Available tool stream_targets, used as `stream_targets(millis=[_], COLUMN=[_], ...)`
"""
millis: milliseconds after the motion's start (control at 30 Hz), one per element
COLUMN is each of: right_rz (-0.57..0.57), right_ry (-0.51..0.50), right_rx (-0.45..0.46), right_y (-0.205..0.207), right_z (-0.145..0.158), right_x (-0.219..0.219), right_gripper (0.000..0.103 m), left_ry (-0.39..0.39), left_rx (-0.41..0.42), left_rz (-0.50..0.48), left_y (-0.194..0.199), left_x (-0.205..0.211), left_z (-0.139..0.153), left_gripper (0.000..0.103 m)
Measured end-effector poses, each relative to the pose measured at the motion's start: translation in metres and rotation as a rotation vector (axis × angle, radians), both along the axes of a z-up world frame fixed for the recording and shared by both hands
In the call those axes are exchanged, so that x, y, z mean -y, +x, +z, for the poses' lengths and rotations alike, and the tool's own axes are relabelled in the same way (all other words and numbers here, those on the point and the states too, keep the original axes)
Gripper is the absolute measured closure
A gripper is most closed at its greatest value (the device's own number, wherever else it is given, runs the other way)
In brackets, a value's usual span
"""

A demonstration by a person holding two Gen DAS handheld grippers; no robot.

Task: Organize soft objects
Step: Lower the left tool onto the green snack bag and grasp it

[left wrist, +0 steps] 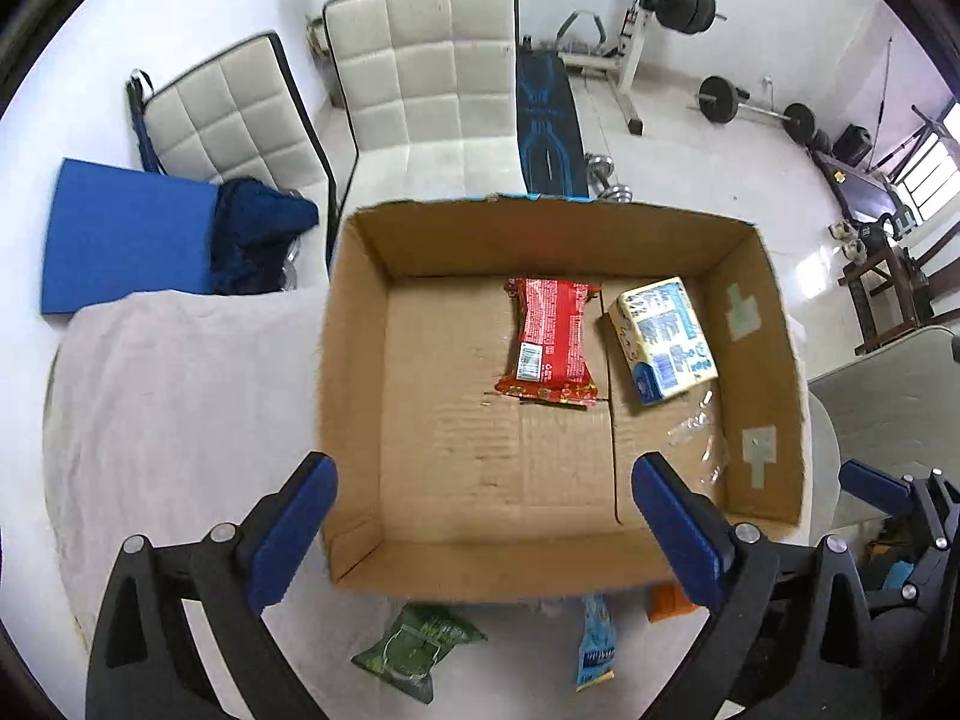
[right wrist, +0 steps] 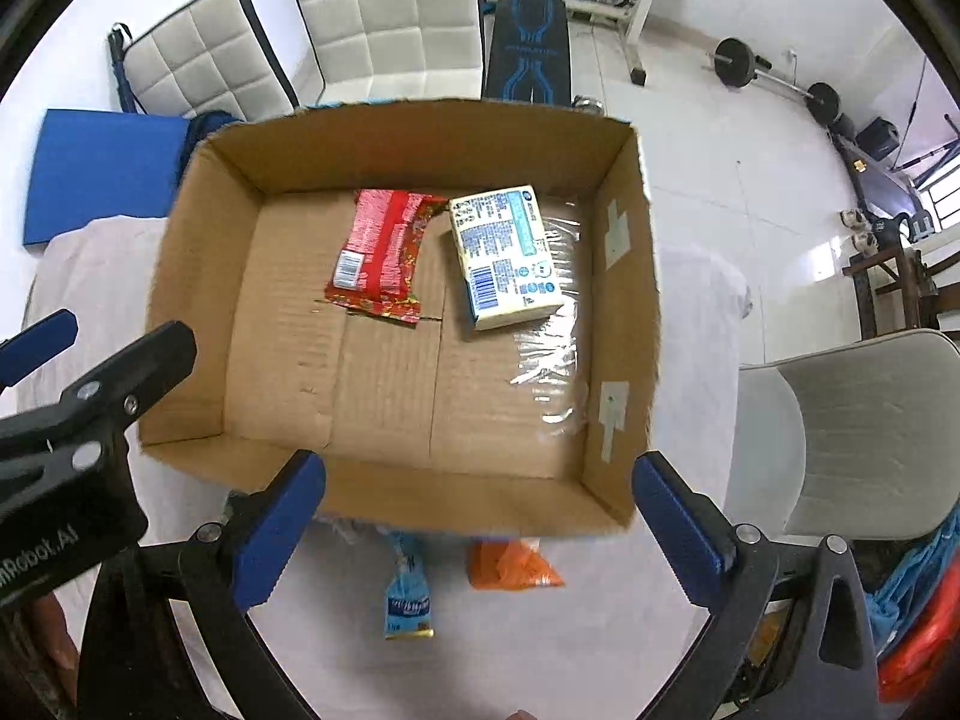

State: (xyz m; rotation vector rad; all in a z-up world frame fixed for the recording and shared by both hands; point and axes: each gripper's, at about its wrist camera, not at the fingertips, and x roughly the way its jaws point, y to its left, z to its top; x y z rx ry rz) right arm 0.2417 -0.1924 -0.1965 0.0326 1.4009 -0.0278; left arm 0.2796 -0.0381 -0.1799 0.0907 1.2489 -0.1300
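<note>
An open cardboard box (left wrist: 354,360) (right wrist: 198,312) stands on a white-clothed table. Inside lie a red snack packet (left wrist: 549,339) (right wrist: 381,252) and a white and blue pack (left wrist: 663,339) (right wrist: 507,255). On the cloth in front of the box lie a green packet (left wrist: 417,648), a light blue packet (left wrist: 597,645) (right wrist: 408,591) and an orange packet (left wrist: 666,600) (right wrist: 510,564). My left gripper (left wrist: 483,531) is open and empty above the box's near wall. My right gripper (right wrist: 480,531) is open and empty above the near wall too.
The white cloth (left wrist: 180,408) covers the table left of the box. Two white padded chairs (left wrist: 420,72) and a blue mat (left wrist: 126,234) stand behind it. A grey chair (right wrist: 852,432) is at the right. Gym weights (left wrist: 684,0) fill the background.
</note>
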Motion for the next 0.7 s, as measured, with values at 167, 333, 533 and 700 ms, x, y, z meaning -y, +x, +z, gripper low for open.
stream_targets(millis=[167,333,533,700], right_rz=[-0.009,-0.007,-0.032,-0.073], right_ry=[0.015,0.054,0.099,0.118], right_rx=[0.059,0.098,0.164,0.125], right_y=[-0.025,-0.055,-0.081,-0.1], right_z=[0.025,0.05,0.064,0.047], right_x=[-0.006,-0.013,-0.004,0.02], right_gripper=[0.0,0.0,0.0,0.0], left_ry=[0.024,0.004,-0.034,-0.024], left_rx=[0.062,0.099,0.125,0.133], left_rz=[-0.004,0.018,0.046,0.08], left_y=[-0.03,-0.055,-0.082,-0.103], left_x=[-0.003,-0.013,-0.028,-0.048], left_z=[0.024,0.045,0.063,0.065], left_gripper=[0.002,0.002,0.002,0.002])
